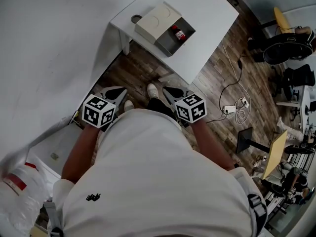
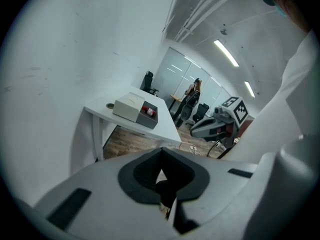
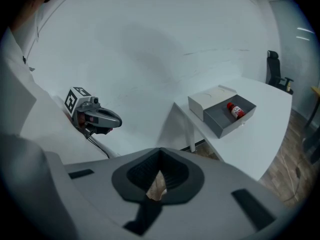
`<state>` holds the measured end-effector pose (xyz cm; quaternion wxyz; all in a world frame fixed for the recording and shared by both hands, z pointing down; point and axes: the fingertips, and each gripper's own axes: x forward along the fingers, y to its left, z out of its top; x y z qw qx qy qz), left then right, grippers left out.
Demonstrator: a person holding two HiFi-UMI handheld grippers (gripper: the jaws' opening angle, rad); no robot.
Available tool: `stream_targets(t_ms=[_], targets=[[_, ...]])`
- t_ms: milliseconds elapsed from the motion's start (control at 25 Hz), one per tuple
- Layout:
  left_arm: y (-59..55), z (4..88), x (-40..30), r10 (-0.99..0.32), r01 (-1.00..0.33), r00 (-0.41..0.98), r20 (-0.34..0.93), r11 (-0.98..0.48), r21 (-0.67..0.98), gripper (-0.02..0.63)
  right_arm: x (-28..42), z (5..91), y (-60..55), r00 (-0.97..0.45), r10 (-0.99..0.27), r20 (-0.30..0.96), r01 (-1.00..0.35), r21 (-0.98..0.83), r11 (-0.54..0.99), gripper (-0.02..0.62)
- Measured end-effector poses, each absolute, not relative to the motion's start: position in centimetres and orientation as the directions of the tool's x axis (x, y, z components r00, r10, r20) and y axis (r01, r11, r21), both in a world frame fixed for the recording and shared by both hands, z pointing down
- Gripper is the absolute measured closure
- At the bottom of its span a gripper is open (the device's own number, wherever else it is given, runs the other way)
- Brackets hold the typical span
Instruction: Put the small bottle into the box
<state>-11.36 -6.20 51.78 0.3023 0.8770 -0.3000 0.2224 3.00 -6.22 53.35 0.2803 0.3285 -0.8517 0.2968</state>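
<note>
The small bottle with a red cap lies inside the grey open tray of the box, next to the box's white part, on a white table. The bottle lies in the box in both gripper views too. Both grippers are held close to my body, well short of the table. My left gripper is shut and empty. My right gripper is shut and empty as well.
A small round object sits on the table behind the box. A white wall runs along the left. Cables and a power strip lie on the wooden floor to the right, with office chairs beyond. A white bag sits lower left.
</note>
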Motion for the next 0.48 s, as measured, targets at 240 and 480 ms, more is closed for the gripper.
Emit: stream_targets(t_ms=[240,480], targets=[[-6.9,51.9,-11.1,-0.394,-0.666,0.718,0.573,-0.628,0.402,0.6,3.1,53.4,-7.2,-0.634,-0.383,0.672,-0.716,-0.323,0.619,0.591],[-7.9,52.1,-10.4,-0.392,-0.674,0.711,0.584,-0.617,0.407,0.6,3.9,53.4,-8.6,-0.639,-0.371,0.674,-0.707,-0.326,0.628,0.591]])
